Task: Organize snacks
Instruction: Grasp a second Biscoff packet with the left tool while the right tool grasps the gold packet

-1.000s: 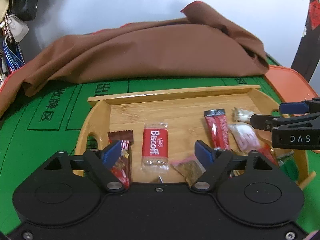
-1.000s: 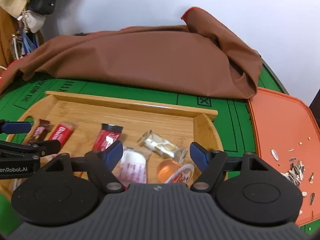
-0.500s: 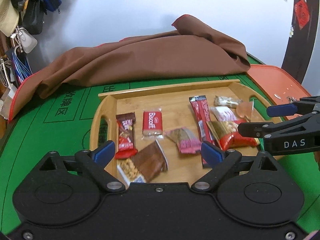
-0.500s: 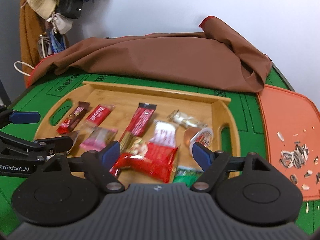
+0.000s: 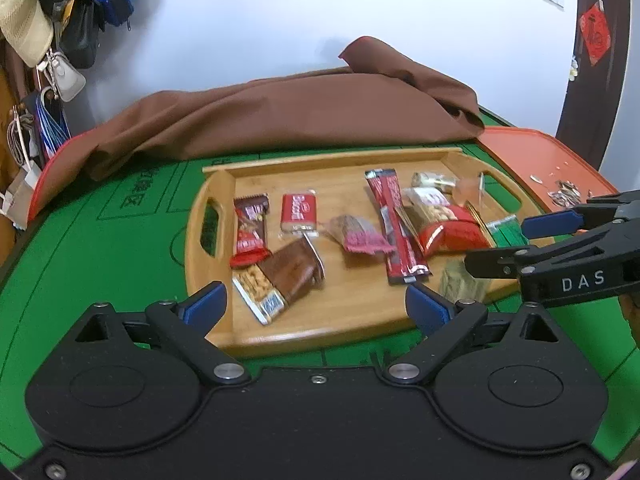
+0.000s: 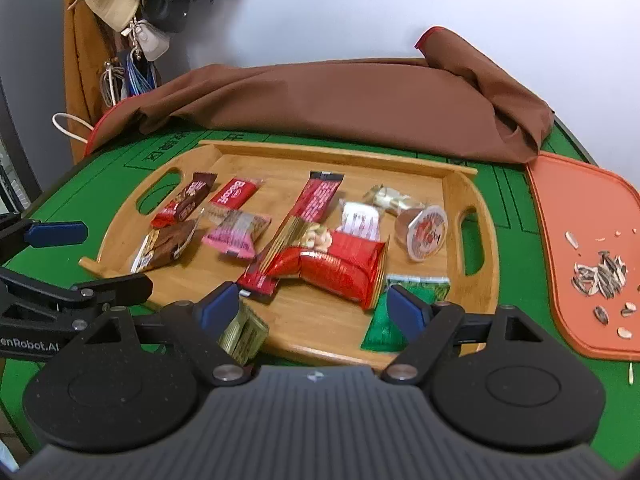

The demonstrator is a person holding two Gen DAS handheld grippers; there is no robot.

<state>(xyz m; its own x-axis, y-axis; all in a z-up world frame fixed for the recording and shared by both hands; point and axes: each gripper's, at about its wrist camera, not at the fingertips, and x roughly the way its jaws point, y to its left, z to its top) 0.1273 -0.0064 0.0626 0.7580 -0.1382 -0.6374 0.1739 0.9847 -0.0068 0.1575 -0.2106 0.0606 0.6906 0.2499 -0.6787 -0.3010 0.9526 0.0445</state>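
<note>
The green bench [image 5: 100,256] carries a wooden tray [image 6: 452,184] before a brown cloth [image 5: 280,116]. Both grippers, left gripper [image 5: 316,300] and right gripper [image 6: 310,306], have drawn back from the tray over the last second; their jaws stand wide apart and hold nothing. The snacks [image 6: 336,264] lie scattered across the tray floor, more now in view. Judge the sorting barely begun.

Both claws are matte black with blue fingertip pads, round housings and silver pivot screws: the left claw [image 5: 316,304] smooth-bodied, the right claw [image 6: 310,306] ribbed grey, its side marked "DAS" in white.
</note>
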